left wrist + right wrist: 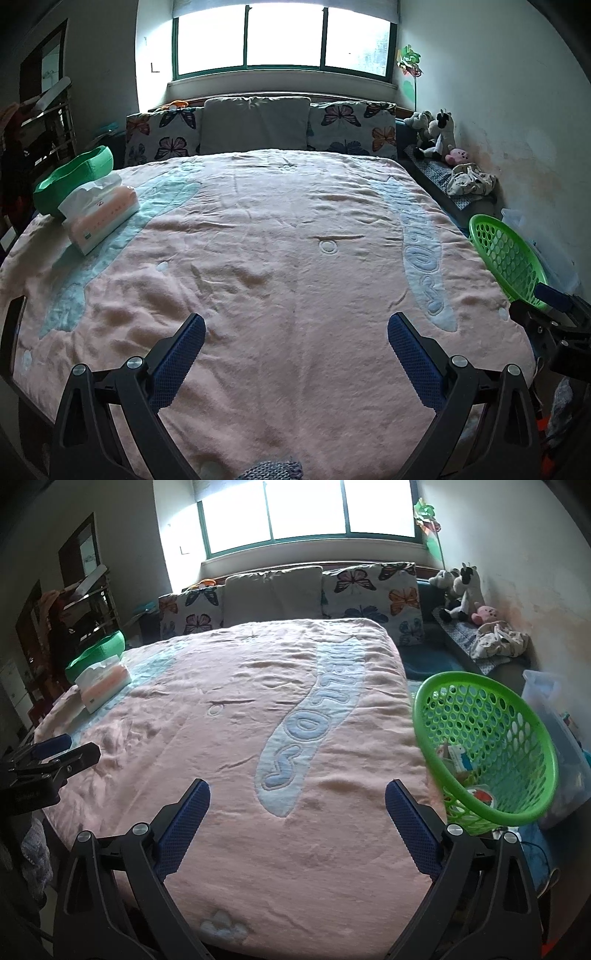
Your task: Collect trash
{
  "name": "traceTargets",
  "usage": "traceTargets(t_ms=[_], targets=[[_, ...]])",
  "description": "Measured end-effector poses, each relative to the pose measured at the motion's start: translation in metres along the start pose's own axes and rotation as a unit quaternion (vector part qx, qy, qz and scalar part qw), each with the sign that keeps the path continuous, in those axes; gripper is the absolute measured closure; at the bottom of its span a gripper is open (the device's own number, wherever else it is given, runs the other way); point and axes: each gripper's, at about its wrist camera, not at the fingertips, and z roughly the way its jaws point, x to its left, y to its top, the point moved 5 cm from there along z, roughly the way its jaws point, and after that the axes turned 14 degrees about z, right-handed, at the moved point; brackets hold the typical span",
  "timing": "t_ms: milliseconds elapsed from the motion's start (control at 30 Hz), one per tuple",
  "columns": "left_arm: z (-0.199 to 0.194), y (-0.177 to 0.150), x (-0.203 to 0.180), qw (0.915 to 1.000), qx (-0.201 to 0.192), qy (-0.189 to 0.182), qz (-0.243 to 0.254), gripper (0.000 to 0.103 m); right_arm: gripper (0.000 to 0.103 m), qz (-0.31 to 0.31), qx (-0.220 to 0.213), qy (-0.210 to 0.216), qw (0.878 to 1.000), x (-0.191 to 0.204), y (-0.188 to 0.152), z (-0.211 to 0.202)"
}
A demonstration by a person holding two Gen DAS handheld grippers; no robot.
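The green basket (484, 753) sat tilted at the bed's right edge, its mouth turned toward the pink blanket (229, 738), probably so scraps could be dropped in easily; a few printed wrappers (460, 758) lay inside its perforated wall. No loose trash showed on the blanket. Both the right gripper (297, 805) and the left gripper (295, 332) hung over the near end with jaws spread wide, holding nothing. A tissue pack (101, 214) rested at the far left.

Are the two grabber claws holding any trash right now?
No. The left gripper and right gripper are both open with nothing between their fingers, above the pink blanket. Trash already sits in the green basket.
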Motion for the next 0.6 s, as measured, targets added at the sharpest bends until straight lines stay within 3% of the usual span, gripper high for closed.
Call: traceTargets(t_ms=[600], targets=[[-0.0001,-0.0064,0.0073,0.9999,0.004,0.013,-0.010,0.007,0.007,-0.002,0.004,0.009,1.000,0.0070,-0.0021,0.0032]])
